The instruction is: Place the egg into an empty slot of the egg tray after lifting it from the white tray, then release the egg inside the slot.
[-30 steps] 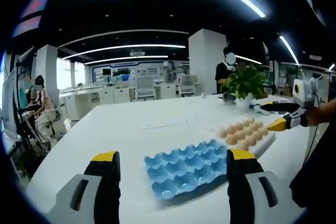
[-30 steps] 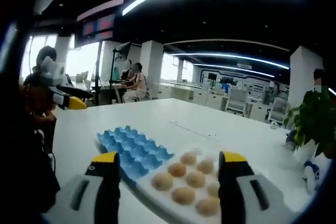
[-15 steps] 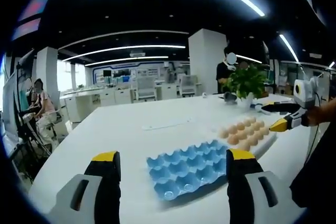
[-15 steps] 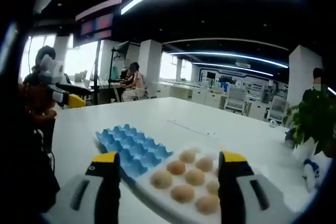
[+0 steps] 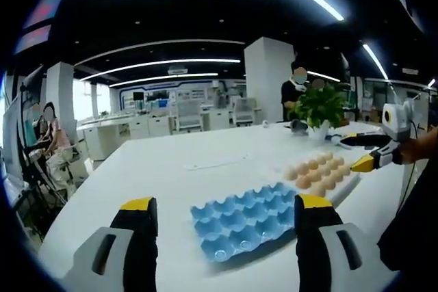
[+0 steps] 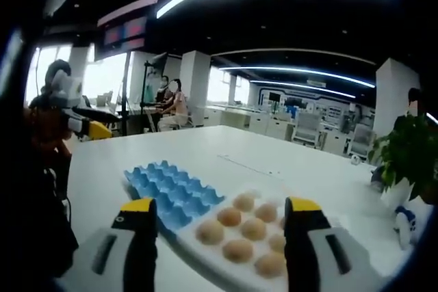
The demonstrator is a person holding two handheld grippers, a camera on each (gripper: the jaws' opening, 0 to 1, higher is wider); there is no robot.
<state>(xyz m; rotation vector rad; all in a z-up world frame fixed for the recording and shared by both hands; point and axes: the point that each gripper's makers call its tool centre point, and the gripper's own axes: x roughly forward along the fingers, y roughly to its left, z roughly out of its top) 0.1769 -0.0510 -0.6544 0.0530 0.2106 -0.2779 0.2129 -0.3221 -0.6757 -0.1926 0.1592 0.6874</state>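
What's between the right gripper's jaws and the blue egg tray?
In the right gripper view, the white tray of eggs sits between the right gripper and the blue egg tray.

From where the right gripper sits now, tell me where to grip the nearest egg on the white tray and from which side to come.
Grip the nearest egg across its rounded middle, coming down from above. It sits at the near corner of the white tray, with other eggs close beside it, so a sideways approach would likely bump them. The right gripper is open and empty, probably wide enough to straddle it.
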